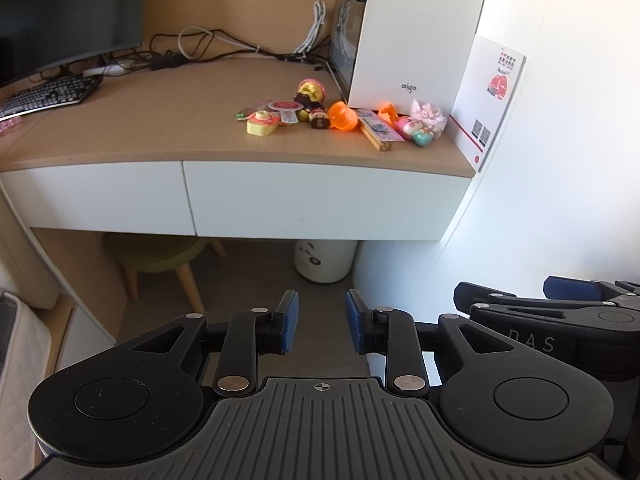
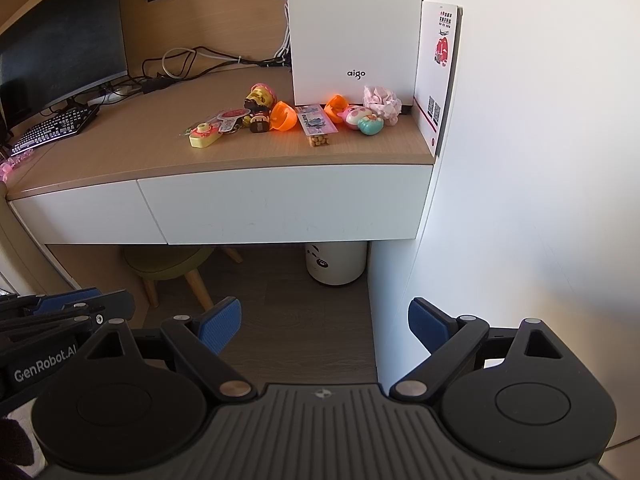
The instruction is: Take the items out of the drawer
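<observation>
A: We look first at the wide white flat-fronted drawer (image 2: 280,204) under the right part of the wooden table (image 2: 160,148). It is closed, and we see no handle on its front. A narrower white drawer (image 2: 88,216) is just beside it on the left, also closed.

B: So the items inside are hidden from us. On the table above lies a group of small toys: a yellow toy camera (image 2: 205,136), an orange plastic shell (image 2: 283,117), a flat snack packet (image 2: 317,125), all near the tall white box (image 2: 354,32).

A: Those may already be out of the drawer; we cannot tell. Our left gripper (image 1: 322,326) is narrow, with nothing between its blue pads (image 1: 290,320). Our right gripper (image 2: 324,326) is wide and also empty. Both hang well apart from the drawer, pointing down toward it.

B: What can go wrong, we think? Without a handle, the gripper must catch the lower edge, and it may slip off the smooth front. Also we could pull the wrong drawer, since the two fronts look alike. And the green round stool (image 2: 168,264) below may block a low approach.
</observation>
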Motion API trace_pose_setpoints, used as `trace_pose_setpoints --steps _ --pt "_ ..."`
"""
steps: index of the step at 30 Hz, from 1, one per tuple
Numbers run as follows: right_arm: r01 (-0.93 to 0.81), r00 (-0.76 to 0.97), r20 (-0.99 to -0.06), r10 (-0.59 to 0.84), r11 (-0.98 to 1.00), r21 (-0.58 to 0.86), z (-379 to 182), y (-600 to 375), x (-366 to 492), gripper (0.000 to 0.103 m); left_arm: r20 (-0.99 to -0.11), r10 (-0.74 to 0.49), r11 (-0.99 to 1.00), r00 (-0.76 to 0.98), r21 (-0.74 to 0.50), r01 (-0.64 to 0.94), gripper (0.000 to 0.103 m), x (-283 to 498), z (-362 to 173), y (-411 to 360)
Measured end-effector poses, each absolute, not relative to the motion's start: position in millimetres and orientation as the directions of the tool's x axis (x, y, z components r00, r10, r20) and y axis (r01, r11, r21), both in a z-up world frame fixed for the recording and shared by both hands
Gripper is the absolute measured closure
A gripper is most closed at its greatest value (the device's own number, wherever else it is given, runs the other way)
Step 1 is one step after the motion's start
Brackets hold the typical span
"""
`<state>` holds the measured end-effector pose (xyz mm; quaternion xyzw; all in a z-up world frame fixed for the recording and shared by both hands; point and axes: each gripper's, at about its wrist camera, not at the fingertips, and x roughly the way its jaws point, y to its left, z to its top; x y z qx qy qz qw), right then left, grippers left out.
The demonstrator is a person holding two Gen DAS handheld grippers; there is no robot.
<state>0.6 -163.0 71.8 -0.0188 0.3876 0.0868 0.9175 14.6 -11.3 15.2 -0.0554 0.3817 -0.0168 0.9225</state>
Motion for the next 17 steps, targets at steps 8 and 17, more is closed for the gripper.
trace_pose_setpoints --steps 8,17 --pt "-0.148 0.694 -0.707 0.138 0.988 0.048 71.0 -169.9 6.0 0.012 -0.679 -0.070 0.995 0.731 -0.101 0.002 0.088 24.1 14.5 -6.0" --pt "-0.161 0.697 -0.708 0.117 0.987 0.004 79.6 -163.0 31.2 0.012 -0.690 -0.052 0.990 0.722 -0.131 -0.053 0.088 83.2 -17.4 74.0"
